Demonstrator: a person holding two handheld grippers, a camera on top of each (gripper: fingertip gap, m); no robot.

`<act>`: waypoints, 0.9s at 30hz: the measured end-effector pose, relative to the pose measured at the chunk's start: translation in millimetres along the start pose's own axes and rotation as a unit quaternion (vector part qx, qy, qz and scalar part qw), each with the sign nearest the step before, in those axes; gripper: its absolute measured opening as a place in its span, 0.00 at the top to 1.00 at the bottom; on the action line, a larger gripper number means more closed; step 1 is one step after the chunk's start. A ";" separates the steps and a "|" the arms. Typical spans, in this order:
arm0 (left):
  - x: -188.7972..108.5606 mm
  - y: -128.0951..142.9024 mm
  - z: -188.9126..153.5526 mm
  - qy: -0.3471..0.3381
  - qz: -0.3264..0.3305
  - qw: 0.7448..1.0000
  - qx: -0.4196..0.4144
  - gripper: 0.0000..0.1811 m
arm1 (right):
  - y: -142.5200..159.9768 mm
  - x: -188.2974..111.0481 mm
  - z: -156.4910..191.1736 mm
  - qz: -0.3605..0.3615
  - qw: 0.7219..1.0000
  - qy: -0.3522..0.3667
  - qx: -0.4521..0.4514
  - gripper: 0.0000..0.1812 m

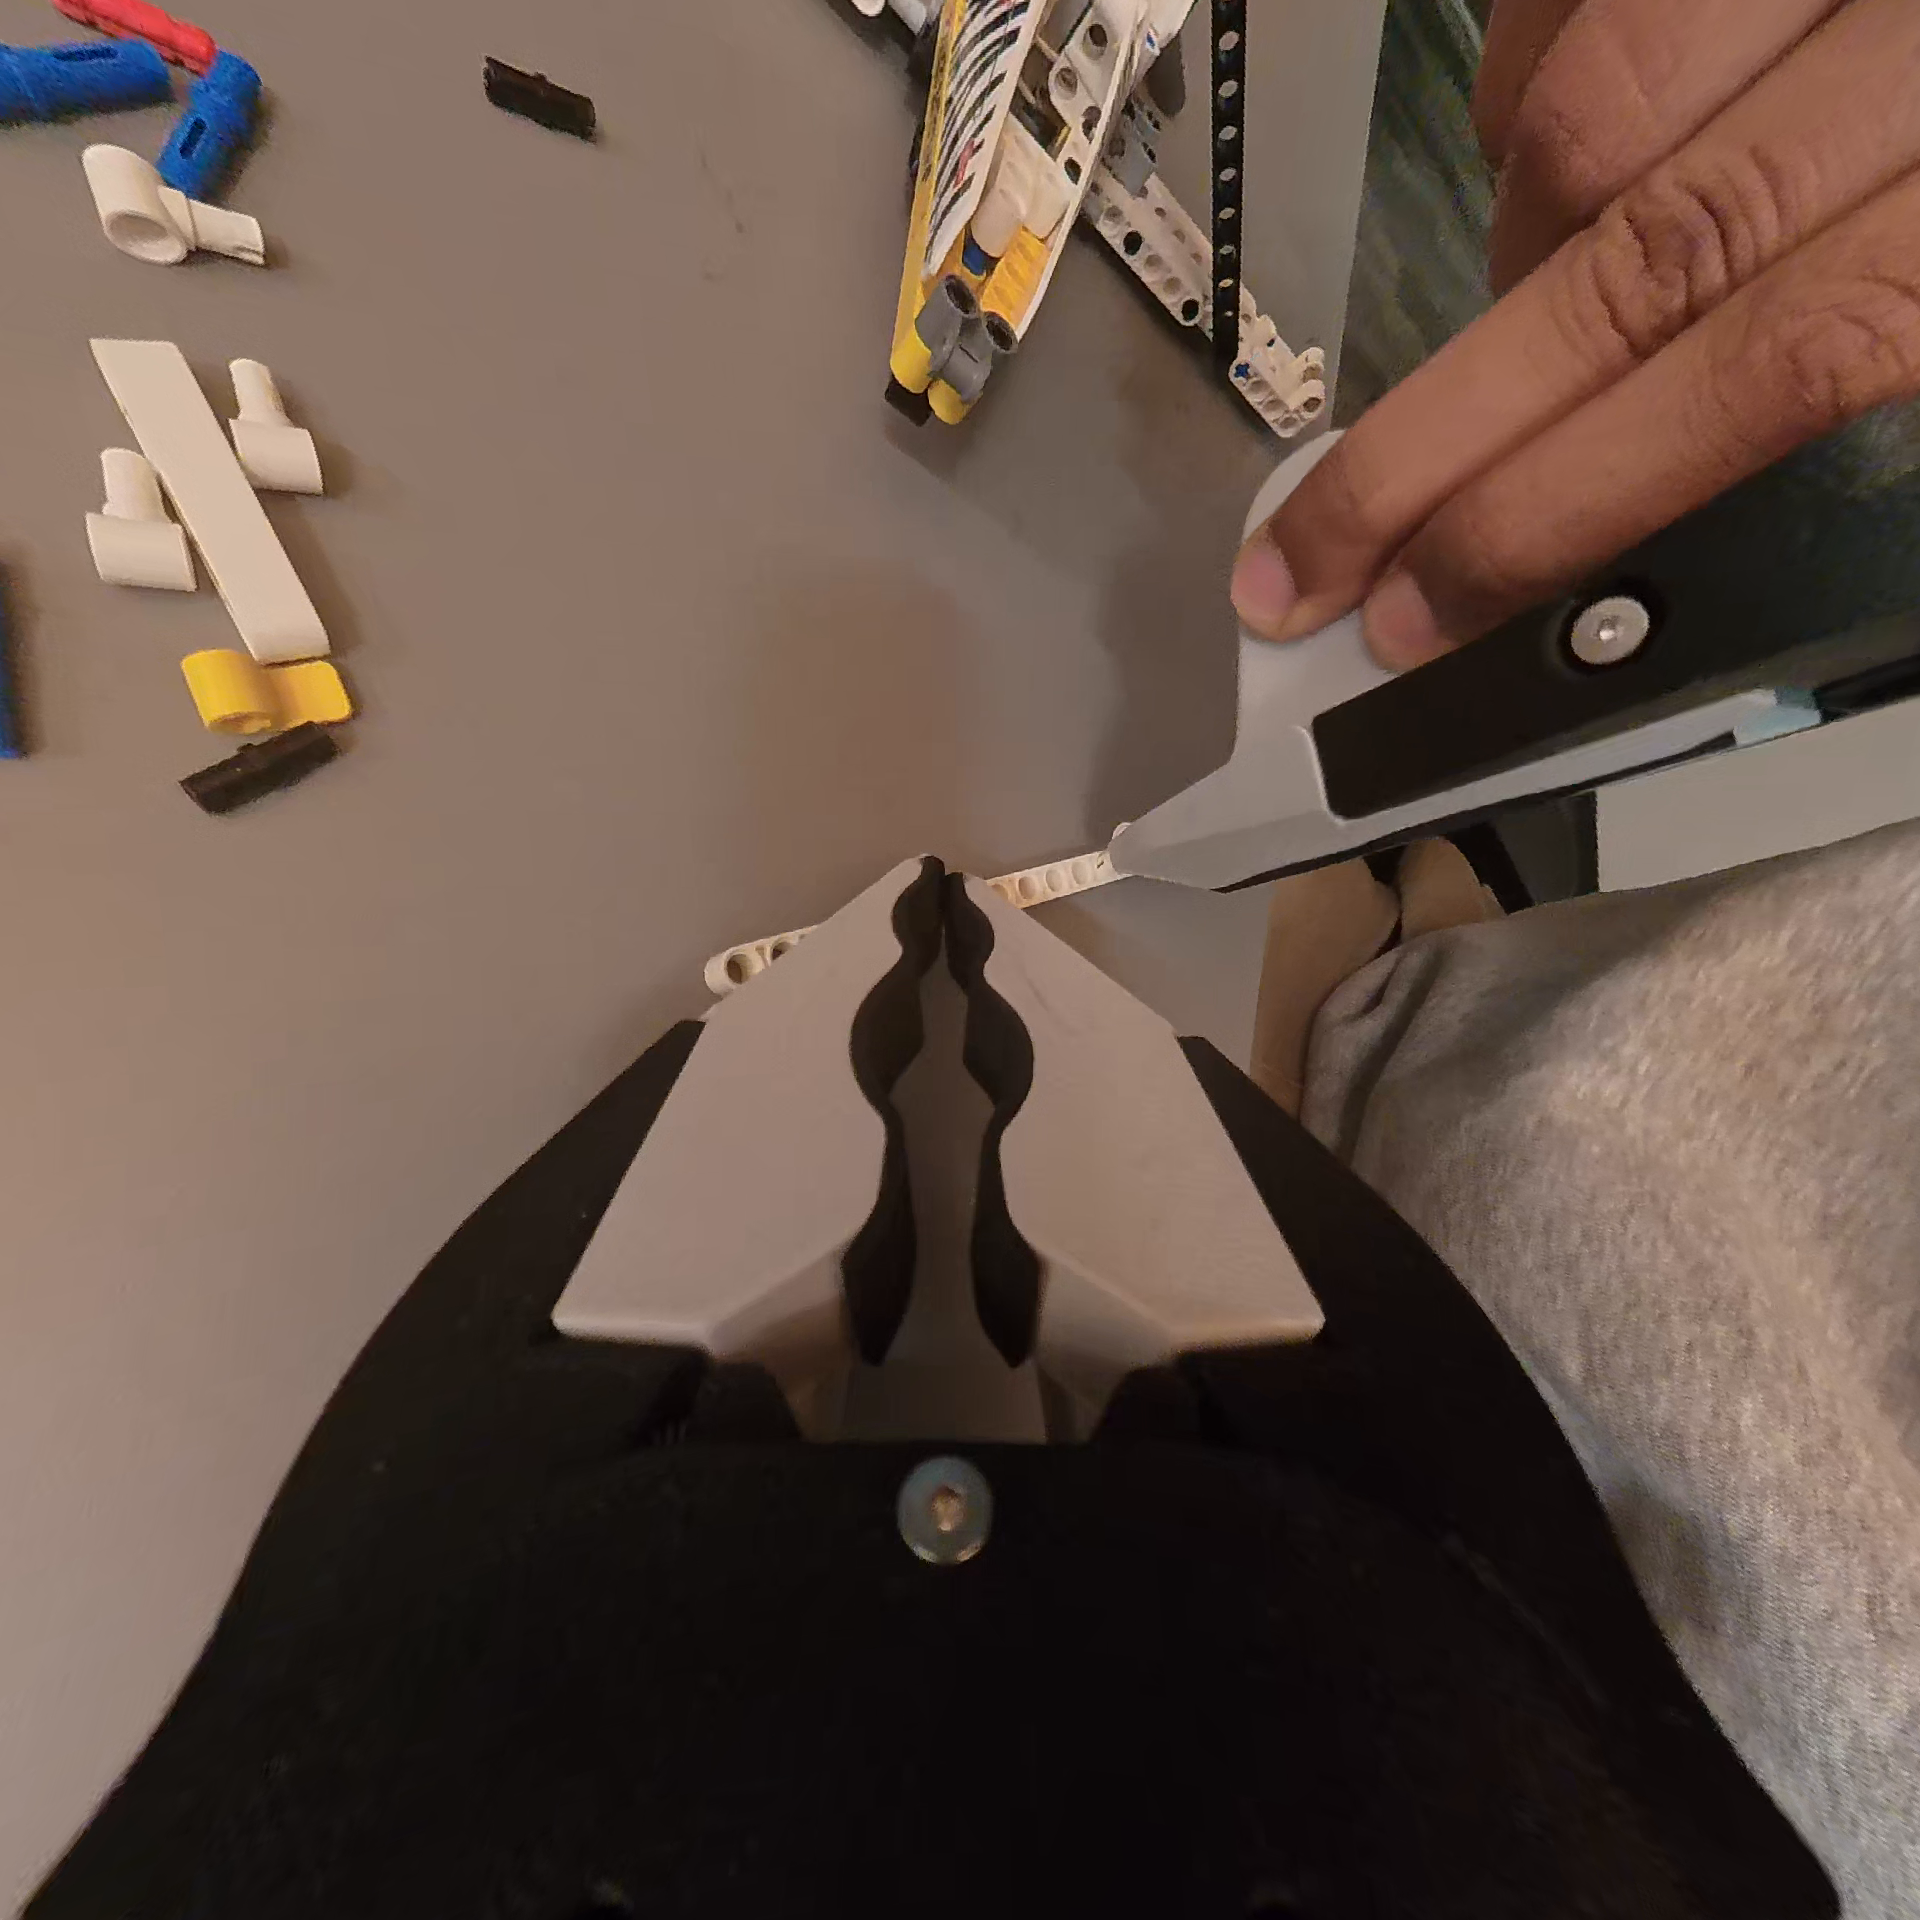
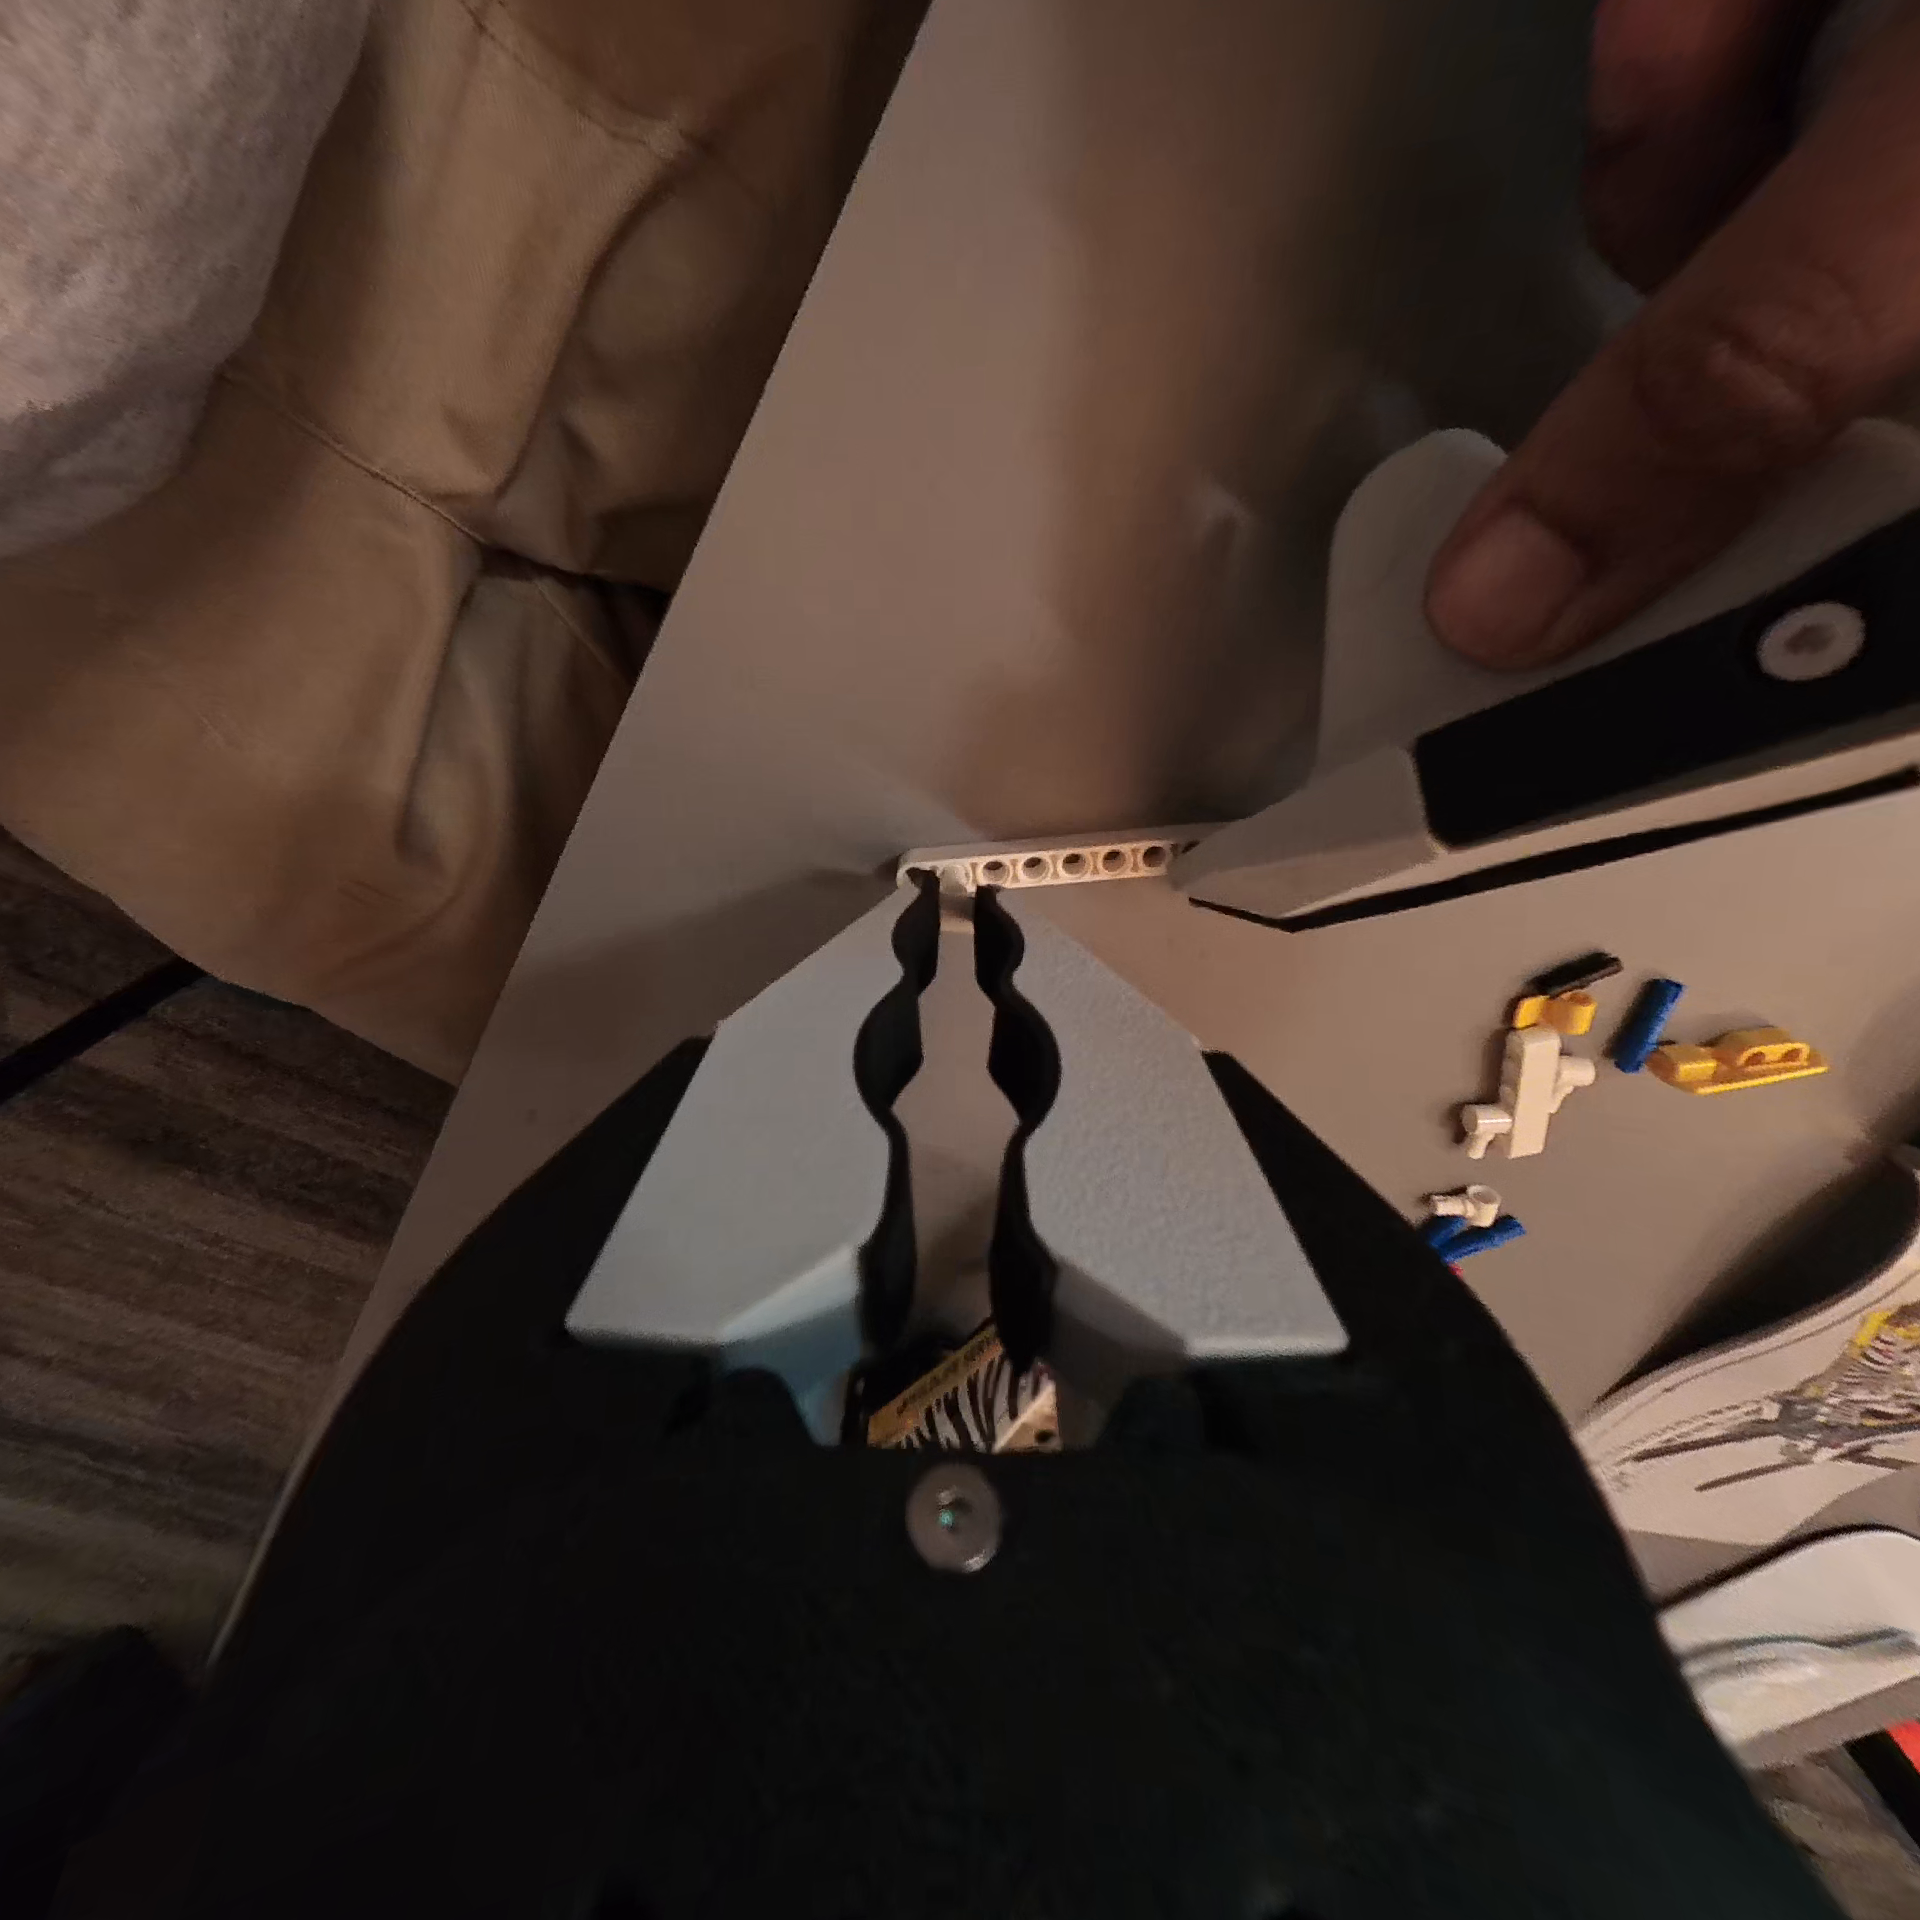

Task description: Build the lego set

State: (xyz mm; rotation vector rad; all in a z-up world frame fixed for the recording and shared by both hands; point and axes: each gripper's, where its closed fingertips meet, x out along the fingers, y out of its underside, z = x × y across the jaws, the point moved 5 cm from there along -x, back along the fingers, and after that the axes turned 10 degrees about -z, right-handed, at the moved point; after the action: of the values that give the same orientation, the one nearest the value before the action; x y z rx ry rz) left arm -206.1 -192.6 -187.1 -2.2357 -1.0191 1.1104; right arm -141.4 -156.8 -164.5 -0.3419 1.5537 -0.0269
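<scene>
Tabletop (image 1: 623,623), grey, matte, strewn with loose pieces (image 1: 208,499).

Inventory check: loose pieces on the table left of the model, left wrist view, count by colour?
White pieces: 4
Blue pieces: 3, one cut off at frame edge
Black pieces: 2
Yellow pieces: 1
Red pieces: 1
Total: 11, held white beam excluded

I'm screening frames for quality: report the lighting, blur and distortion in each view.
Left wrist view: dim warm light, soft shadows on the grey table, wide-angle bending at the edges, loose pieces sharp. Right wrist view: darker, floor and trousers blurred, white beam clear.
</scene>
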 end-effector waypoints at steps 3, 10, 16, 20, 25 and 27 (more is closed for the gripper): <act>0.0 0.1 -0.1 -0.001 0.000 1.000 -0.002 1.00 | -3.5 3.9 0.9 0.011 1.000 0.008 -0.015 0.97; -0.2 0.8 1.2 0.012 -0.005 1.000 -0.011 1.00 | -1.1 7.2 -0.1 -0.002 1.000 -0.001 -0.022 0.97; -0.3 0.8 0.7 0.011 -0.004 1.000 -0.005 1.00 | 2.4 6.7 -0.5 -0.048 0.997 -0.007 -0.063 0.97; -0.3 0.7 0.7 0.012 -0.005 1.000 -0.004 1.00 | 1.5 5.2 -0.3 -0.051 0.998 0.026 -0.018 0.95; -0.3 0.7 0.4 0.009 -0.004 1.000 -0.003 1.00 | -5.2 -10.6 -7.8 -0.131 0.966 0.123 0.186 0.88; -0.3 0.8 0.5 0.010 -0.004 1.000 -0.005 1.00 | -0.2 -11.7 -4.7 -0.145 0.930 0.164 0.297 0.83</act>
State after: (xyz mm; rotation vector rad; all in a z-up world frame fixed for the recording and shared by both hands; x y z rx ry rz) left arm -206.3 -193.4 -187.8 -2.2441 -1.0273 1.0782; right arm -146.2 -155.3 -153.0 -0.0799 1.7238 -0.8058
